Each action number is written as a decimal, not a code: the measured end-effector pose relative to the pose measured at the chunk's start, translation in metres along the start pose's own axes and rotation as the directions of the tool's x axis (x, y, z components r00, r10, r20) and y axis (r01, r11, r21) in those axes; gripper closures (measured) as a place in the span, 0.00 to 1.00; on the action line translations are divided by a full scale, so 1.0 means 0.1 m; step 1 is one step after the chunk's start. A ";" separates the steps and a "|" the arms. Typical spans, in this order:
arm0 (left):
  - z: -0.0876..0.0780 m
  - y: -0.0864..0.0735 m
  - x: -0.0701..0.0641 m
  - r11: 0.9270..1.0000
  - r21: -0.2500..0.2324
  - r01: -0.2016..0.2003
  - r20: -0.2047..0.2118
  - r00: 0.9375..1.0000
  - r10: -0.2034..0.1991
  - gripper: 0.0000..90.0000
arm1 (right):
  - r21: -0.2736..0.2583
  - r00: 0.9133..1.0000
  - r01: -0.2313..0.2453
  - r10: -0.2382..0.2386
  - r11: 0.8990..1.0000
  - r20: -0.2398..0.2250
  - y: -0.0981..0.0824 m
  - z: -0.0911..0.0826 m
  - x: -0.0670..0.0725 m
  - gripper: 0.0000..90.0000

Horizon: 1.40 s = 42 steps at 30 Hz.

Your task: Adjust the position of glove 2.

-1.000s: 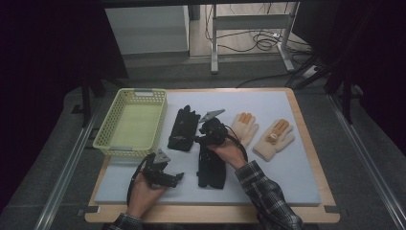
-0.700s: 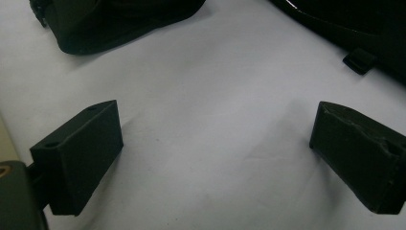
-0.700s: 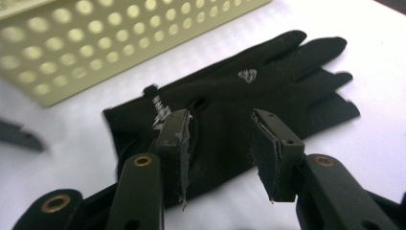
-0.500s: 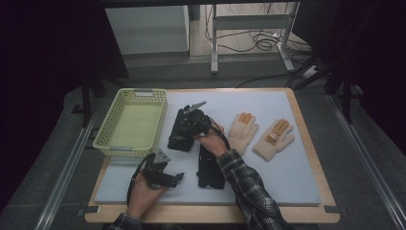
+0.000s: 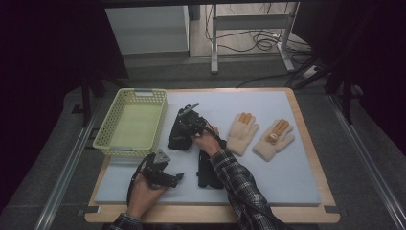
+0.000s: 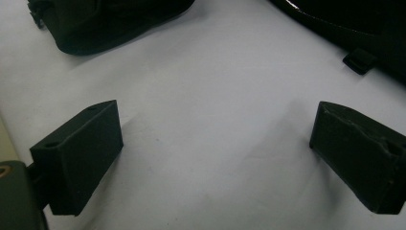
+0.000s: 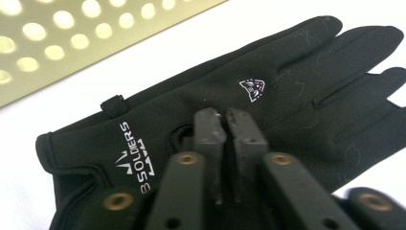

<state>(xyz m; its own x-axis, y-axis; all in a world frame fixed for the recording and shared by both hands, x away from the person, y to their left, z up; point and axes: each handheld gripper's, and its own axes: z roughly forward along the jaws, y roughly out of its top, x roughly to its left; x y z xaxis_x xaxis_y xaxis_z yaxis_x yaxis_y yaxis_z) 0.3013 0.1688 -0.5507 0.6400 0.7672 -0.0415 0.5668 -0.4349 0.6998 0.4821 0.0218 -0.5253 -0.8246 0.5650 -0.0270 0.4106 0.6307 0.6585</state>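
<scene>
Two black gloves lie mid-table: one beside the basket, the other nearer me. My right gripper rests on the far black glove, which bears white lettering and a small logo. Its jaws have just been closing and now stand together, pinching a pucker of the glove's fabric near the cuff. My left gripper sits low over the blue mat at the front left. It is open, with bare mat between its pads.
A pale green perforated basket stands at the left, its wall close behind the held glove. Two cream knitted gloves lie to the right. Edges of the black gloves lie beyond the left gripper.
My right hand has moved left from the middle of the table onto the black glove by the basket, and its jaws have come together. The left hand has stayed put.
</scene>
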 end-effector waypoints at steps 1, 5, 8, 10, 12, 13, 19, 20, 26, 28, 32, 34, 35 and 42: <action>0.00 0.00 0.00 1.000 0.000 0.000 0.000 1.000 0.000 0.05 | -0.002 1.000 -0.003 0.003 1.000 0.000 0.00 0.00 0.00 0.97; 0.00 0.00 0.00 1.000 0.000 0.001 0.000 1.000 -0.001 0.05 | 0.001 1.000 0.017 -0.017 1.000 0.012 0.01 -0.04 0.02 0.99; 0.00 0.00 0.00 1.000 0.000 0.000 0.001 1.000 0.000 0.05 | -0.017 0.999 0.031 -0.031 0.999 0.012 0.03 -0.14 0.03 0.99; 0.00 0.00 0.00 1.000 0.000 0.001 0.000 1.000 -0.001 0.05 | -0.030 0.999 0.034 -0.034 0.999 0.004 0.03 -0.21 0.04 0.99; 0.00 0.00 0.00 1.000 0.000 0.001 0.000 1.000 -0.001 0.05 | -0.044 0.999 0.037 -0.038 0.998 -0.011 0.04 -0.30 0.05 0.99; 0.00 0.00 0.00 1.000 0.001 -0.001 -0.001 1.000 0.001 0.05 | -0.050 0.999 0.039 -0.040 0.998 -0.014 0.03 -0.34 0.06 0.99; 0.00 0.00 0.00 1.000 0.001 -0.002 -0.001 1.000 0.002 0.05 | -0.082 0.997 0.074 -0.076 0.994 -0.020 0.02 -0.59 0.13 0.99; 0.00 0.00 0.00 1.000 0.001 -0.002 -0.001 1.000 0.002 0.05 | -0.089 0.996 0.080 -0.082 0.993 -0.018 0.01 -0.63 0.14 0.99; 0.00 0.00 0.00 1.000 0.001 -0.003 -0.001 1.000 0.003 0.05 | -0.124 0.995 0.096 -0.097 0.988 -0.009 -0.02 -0.91 0.18 0.99; 0.00 0.00 0.00 1.000 0.001 -0.003 -0.001 1.000 0.003 0.05 | -0.136 0.995 0.099 -0.101 0.986 -0.007 -0.03 -0.98 0.19 0.99; 0.00 0.00 0.00 1.000 0.001 -0.004 -0.002 1.000 0.004 0.05 | -0.160 0.994 0.109 -0.110 0.981 -0.001 -0.05 -1.17 0.21 0.99; 0.00 0.00 0.00 1.000 0.001 -0.006 -0.002 1.000 0.006 0.05 | -0.171 0.993 0.118 -0.119 0.978 0.005 -0.06 -1.26 0.23 0.99; 0.00 0.00 0.00 1.000 0.002 -0.006 -0.002 1.000 0.006 0.05 | -0.173 0.993 0.121 -0.121 0.977 0.010 -0.07 -1.31 0.24 0.99; 0.00 0.00 0.00 1.000 -0.002 -0.001 -0.002 1.000 0.001 0.05 | -0.187 0.987 0.157 -0.151 0.970 0.045 -0.26 -1.67 0.32 0.99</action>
<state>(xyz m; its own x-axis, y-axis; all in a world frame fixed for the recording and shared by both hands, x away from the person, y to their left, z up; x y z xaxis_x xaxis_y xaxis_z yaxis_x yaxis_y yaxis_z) 0.3013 0.1689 -0.5507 0.6394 0.7679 -0.0390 0.5652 -0.4350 0.7009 0.3798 -0.0654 -0.4177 -0.8590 0.4863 -0.1598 0.1961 0.6010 0.7748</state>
